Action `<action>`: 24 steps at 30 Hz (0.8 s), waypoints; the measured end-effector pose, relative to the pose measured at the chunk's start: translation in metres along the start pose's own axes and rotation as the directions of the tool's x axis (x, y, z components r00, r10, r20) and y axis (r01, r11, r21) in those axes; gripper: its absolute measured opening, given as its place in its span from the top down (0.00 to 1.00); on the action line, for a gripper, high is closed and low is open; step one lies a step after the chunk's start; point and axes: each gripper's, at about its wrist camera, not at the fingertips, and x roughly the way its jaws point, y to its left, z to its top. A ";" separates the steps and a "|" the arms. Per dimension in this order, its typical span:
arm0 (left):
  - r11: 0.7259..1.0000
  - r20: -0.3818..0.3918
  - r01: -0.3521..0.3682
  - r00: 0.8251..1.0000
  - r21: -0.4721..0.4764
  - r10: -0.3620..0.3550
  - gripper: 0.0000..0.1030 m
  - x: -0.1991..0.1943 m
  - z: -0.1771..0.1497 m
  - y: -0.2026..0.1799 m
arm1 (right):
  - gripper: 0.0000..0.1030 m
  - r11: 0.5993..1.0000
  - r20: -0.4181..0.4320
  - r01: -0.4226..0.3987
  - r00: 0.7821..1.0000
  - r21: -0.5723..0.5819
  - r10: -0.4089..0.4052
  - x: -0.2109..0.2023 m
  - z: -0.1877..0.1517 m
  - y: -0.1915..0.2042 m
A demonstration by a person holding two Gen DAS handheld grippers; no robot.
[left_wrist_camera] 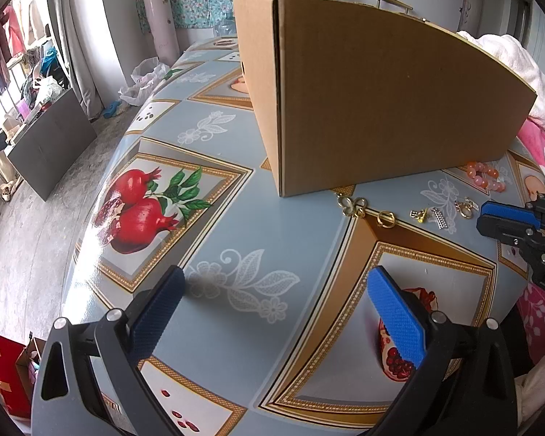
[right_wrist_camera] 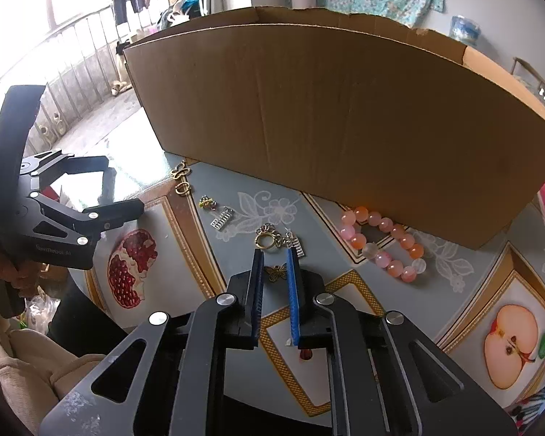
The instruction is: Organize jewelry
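Barely started, I'd say: every piece I can see lies on the tabletop (right_wrist_camera: 236,363) in front of the cardboard box (right_wrist_camera: 327,116). Bead bracelet (right_wrist_camera: 385,245) and butterfly charm (right_wrist_camera: 277,272) untouched. Right tool (right_wrist_camera: 274,254) nearly closed around the charm, gripping nothing; left tool (left_wrist_camera: 276,290) spread wide.

Both wrist views low over table (left_wrist_camera: 309,218), sharing cardboard box (left_wrist_camera: 399,101)

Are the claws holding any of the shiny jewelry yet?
No. The left tool is wide open over bare table. The right tool is nearly closed around a butterfly charm, but not visibly gripping it.
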 end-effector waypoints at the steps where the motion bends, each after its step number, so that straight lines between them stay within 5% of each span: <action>1: 1.000 0.001 0.000 1.000 -0.001 0.000 0.04 0.000 0.000 0.000 | 1.00 1.000 -0.002 0.000 1.000 0.004 0.000 0.000 0.000 0.000; 11: 1.000 0.003 0.000 1.000 -0.002 0.001 0.04 0.000 -0.001 0.000 | 0.97 1.000 0.005 -0.009 1.000 0.018 0.008 -0.017 -0.001 -0.004; 14: 1.000 0.003 -0.001 1.000 -0.003 0.001 0.04 0.000 -0.001 0.000 | 0.84 0.999 -0.014 -0.002 1.000 0.041 0.002 -0.018 -0.002 -0.008; 24: 1.000 0.006 0.001 1.000 -0.003 -0.001 0.04 0.000 -0.001 0.001 | 0.84 0.996 -0.080 -0.019 0.996 0.088 0.026 -0.008 -0.001 -0.010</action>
